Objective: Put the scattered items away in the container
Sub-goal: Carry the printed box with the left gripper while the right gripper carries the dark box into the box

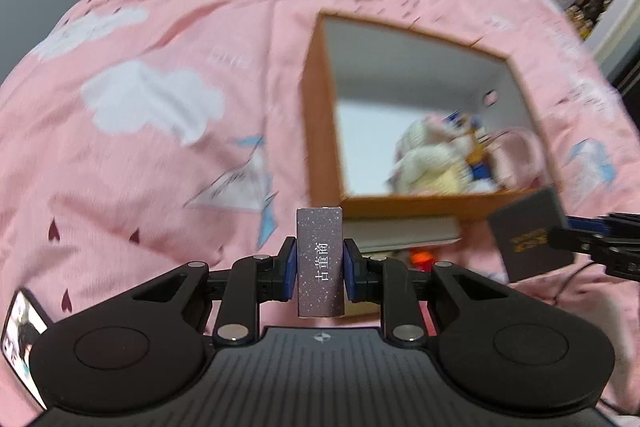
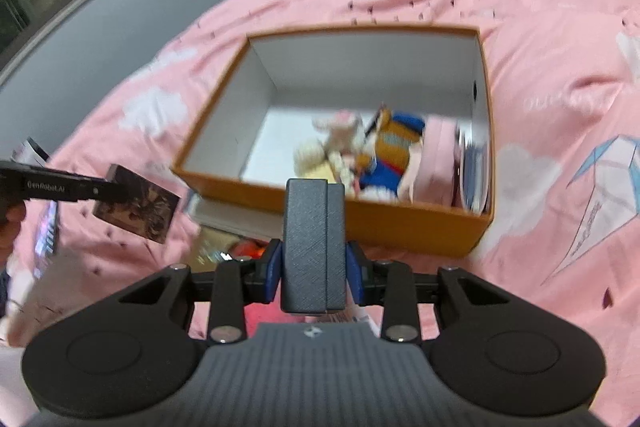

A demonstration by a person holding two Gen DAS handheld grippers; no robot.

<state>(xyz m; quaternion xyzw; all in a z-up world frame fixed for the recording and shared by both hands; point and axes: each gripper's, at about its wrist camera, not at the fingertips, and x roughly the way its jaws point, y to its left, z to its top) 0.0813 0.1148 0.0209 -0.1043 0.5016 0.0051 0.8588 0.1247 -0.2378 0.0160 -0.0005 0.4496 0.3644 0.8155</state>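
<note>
Container: orange box (image 2: 400, 223) with white inside sat open on the pink bedspread (image 1: 140, 147)
Contents: plush toys (image 2: 336, 147) and pink item lay inside
Left gripper (image 1: 320, 263): clamped on a speckled purple box (image 1: 320, 259), near the container's front wall
Right gripper (image 2: 314, 263): clamped on a dark grey case (image 2: 314, 243), before the container's front wall

1. The left wrist camera looks forward along its fingers, down and rightward at the open orange cardboard box (image 1: 320, 131), from near.
2. The right wrist camera faces the same box (image 2: 420, 223) from near, above its front wall.
3. Both views share the box and the pink cloud-print bedspread (image 1: 140, 67) (image 2: 560, 67).
</note>
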